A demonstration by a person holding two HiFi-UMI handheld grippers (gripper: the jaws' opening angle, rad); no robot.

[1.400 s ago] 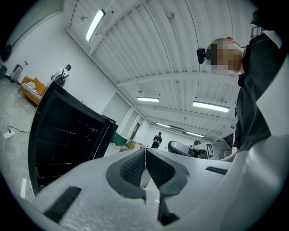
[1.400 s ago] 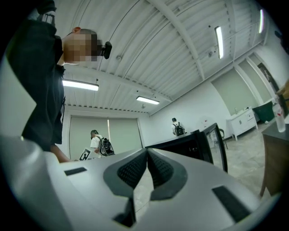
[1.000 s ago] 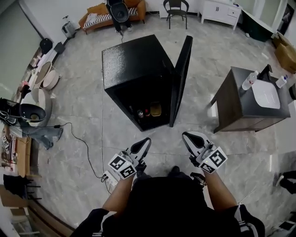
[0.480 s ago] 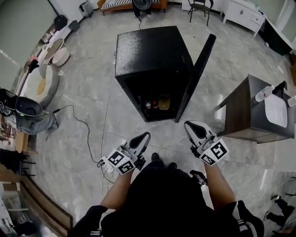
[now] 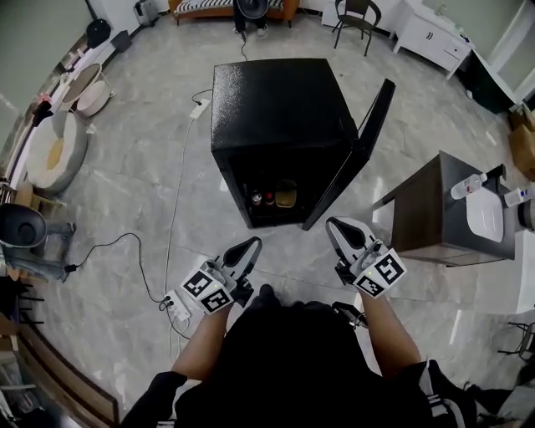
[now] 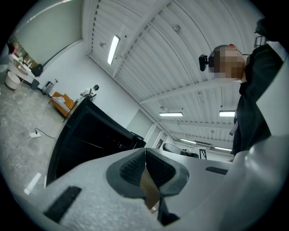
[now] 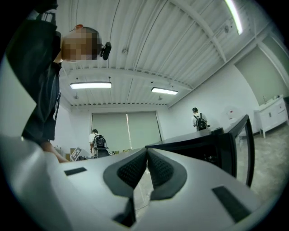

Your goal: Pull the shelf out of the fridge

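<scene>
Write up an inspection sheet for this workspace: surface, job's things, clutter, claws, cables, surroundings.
Surface: grey marbled tile floor; no worktop in use.
Job's things: black fridge stands on the floor, its door open at the right in the head view. Small items sit low inside. The shelf cannot be made out in the dark interior.
Clutter: round cushions at the left.
Claws: left claw and right claw are both shut, empty and short of the fridge.
Cables: white cable runs over the floor from a power strip beside the fridge towards the person. A black cable lies further left.
Surroundings: dark washstand at the right; chair and white cabinet behind.
</scene>
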